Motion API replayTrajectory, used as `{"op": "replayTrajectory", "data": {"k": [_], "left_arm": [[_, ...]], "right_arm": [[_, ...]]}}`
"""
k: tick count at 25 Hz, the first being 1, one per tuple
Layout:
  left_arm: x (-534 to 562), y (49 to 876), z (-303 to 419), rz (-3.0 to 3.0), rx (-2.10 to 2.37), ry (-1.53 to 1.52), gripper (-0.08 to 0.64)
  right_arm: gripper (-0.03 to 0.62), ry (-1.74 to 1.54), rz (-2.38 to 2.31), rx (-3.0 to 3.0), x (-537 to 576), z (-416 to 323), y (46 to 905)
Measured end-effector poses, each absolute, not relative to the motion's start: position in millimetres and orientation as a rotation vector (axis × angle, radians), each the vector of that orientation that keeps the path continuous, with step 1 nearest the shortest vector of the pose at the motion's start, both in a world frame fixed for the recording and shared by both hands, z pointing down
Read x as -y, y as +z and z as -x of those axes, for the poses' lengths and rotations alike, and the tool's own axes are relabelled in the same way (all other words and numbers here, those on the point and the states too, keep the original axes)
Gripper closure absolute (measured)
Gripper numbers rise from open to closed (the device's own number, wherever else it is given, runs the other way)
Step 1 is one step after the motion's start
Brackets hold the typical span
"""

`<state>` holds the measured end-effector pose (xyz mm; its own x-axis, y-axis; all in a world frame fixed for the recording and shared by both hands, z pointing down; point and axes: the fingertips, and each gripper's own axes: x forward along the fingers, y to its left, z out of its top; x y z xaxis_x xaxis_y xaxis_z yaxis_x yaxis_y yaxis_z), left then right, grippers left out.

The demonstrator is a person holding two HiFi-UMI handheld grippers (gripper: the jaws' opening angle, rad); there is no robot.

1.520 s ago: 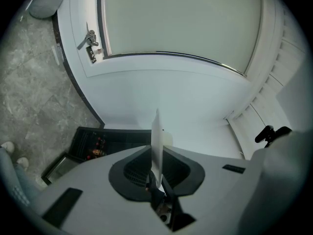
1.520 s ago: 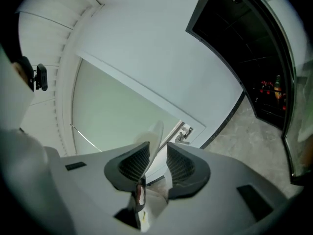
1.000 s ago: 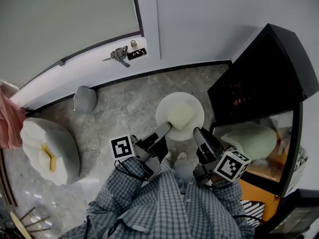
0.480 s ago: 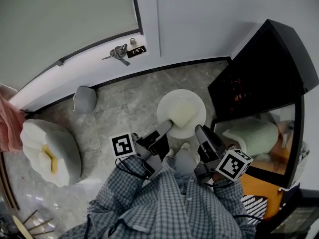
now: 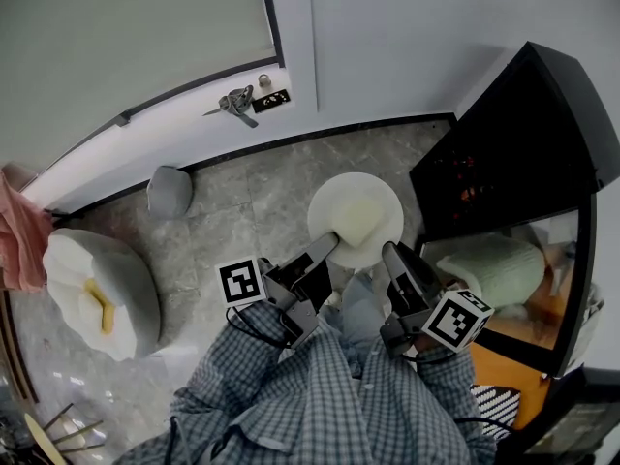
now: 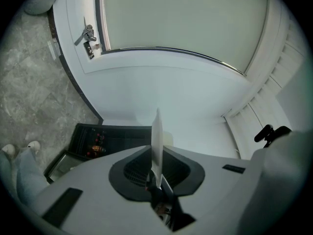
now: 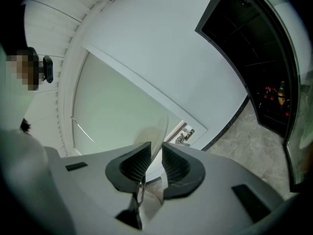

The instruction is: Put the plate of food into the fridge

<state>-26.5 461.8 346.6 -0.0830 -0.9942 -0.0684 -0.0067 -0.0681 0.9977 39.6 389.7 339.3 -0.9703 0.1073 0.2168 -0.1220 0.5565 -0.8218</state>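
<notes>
Fingers (image 6: 128,169) of the left gripper (image 5: 325,248) and right gripper (image 5: 391,256) are clamped on the near rim of the plate (image 5: 329,200), held level above the floor (image 5: 257,194) just beside the fridge (image 5: 513,148) — pale food (image 5: 361,220) on it could be slid off if one grip slipped — bottles (image 7: 279,93) are shelved inside.

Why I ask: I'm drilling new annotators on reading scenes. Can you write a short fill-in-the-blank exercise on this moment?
1. The left gripper and the right gripper each clamp the rim of the plate, so the number of grippers holding it is ____.
2. In the head view the fridge stands on the plate's ____ side.
3. The pale food lies ____ the plate.

Missing words: two; right; on
</notes>
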Motion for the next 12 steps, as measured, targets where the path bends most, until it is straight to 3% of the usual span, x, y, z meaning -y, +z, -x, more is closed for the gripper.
{"op": "replayTrajectory", "data": {"k": [12], "left_arm": [[-429.5, 344.3, 48.8, -1.209, 1.256, -1.339, 0.514]], "right_arm": [[0.517, 1.366, 0.013, 2.570, -356.4, -16.3, 336.5]]}}
